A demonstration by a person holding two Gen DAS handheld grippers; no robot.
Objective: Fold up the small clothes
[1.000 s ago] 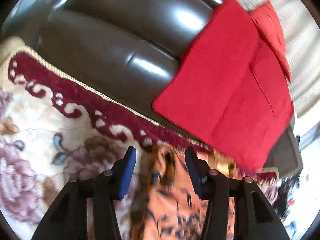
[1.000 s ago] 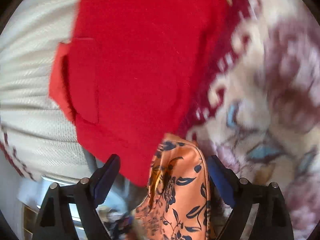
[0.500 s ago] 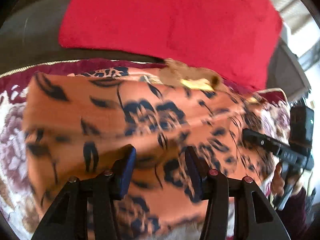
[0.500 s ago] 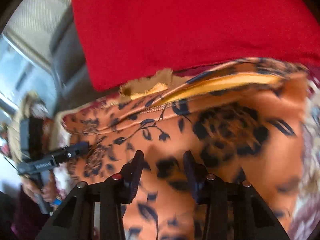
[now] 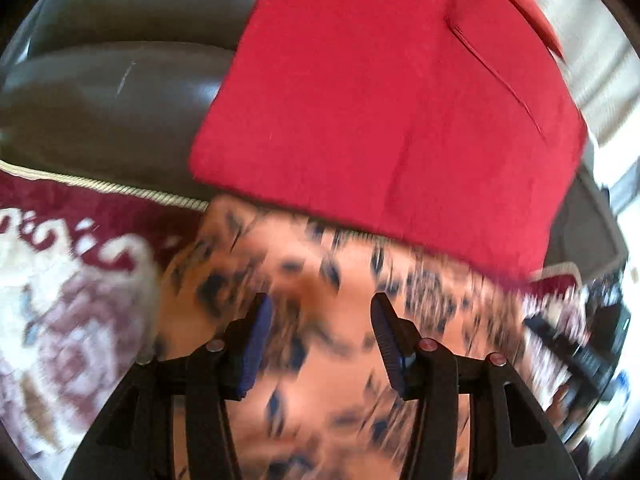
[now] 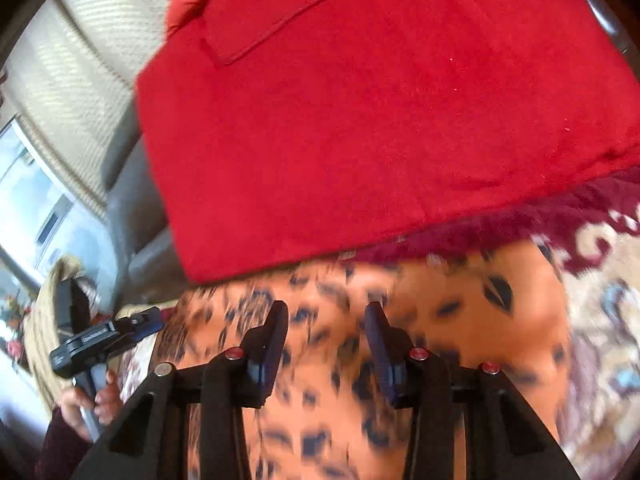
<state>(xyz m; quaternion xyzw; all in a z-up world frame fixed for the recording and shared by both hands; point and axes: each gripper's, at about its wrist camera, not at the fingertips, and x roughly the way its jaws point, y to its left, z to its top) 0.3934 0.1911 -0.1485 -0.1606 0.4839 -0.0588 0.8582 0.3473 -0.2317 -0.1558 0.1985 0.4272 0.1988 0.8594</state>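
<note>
An orange garment with dark blue flower print (image 5: 344, 344) lies spread on a flowered rug, blurred by motion; it also shows in the right wrist view (image 6: 440, 340). My left gripper (image 5: 322, 312) is open just above the garment's middle, nothing between its fingers. My right gripper (image 6: 326, 320) is open above the same cloth, also empty. The left gripper (image 6: 104, 336) shows in the right wrist view at the left, held by a hand.
A folded red garment (image 5: 384, 100) lies just beyond the orange one, partly on a dark leather sofa (image 5: 100, 92); it also fills the top of the right wrist view (image 6: 360, 120). The cream and maroon rug (image 5: 72, 288) lies underneath. A beige ribbed cushion (image 6: 80, 64) sits far left.
Both grippers have pulled back and up from the orange garment. The cloth now lies lower in both views and the red garment shows more. The jaws stay open.
</note>
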